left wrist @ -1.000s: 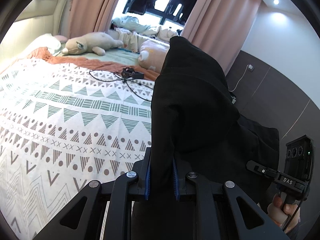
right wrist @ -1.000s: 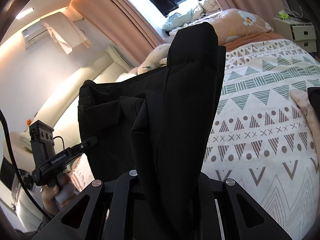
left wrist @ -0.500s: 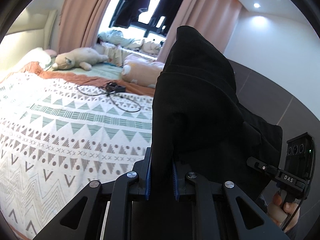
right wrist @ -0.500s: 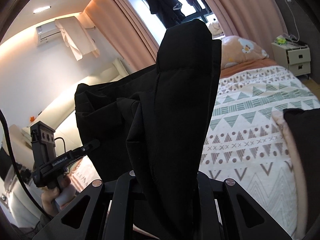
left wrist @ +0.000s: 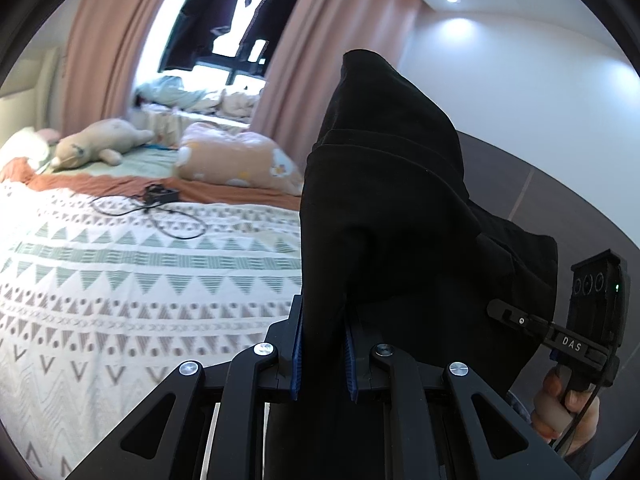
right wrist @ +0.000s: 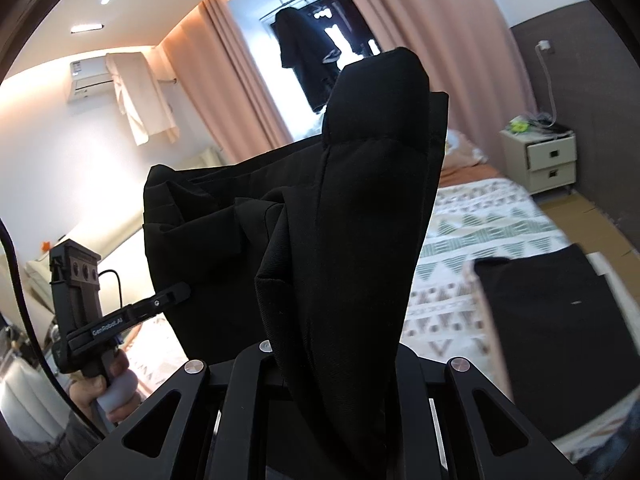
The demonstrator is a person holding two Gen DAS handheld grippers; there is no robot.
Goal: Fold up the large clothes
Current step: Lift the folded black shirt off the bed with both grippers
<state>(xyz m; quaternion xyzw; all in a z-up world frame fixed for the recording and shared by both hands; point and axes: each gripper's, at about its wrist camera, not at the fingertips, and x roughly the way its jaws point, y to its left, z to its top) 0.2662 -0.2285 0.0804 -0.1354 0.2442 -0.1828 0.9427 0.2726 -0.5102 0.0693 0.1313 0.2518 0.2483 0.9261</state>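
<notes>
**Black garment lifted above the bed**

A bedroom: a bed (left wrist: 120, 280) under a triangle-patterned cover, pink curtains (left wrist: 104, 52) at the window, a plush toy (left wrist: 96, 148) and a cushion (left wrist: 236, 160) near the headboard, a cable (left wrist: 160, 216) on the cover. Compared with a second ago, both views take in more wall and ceiling and less bed, and a second dark cloth (right wrist: 552, 332) on the bed's edge has come into the right view. The black garment (left wrist: 384, 216) hangs in the air between the two tools. The left gripper (left wrist: 322, 354) has its jaws nearly closed, blue pads clamping a fold. The right gripper (right wrist: 340, 364) likewise pinches a thick bunch of the fabric.
</notes>
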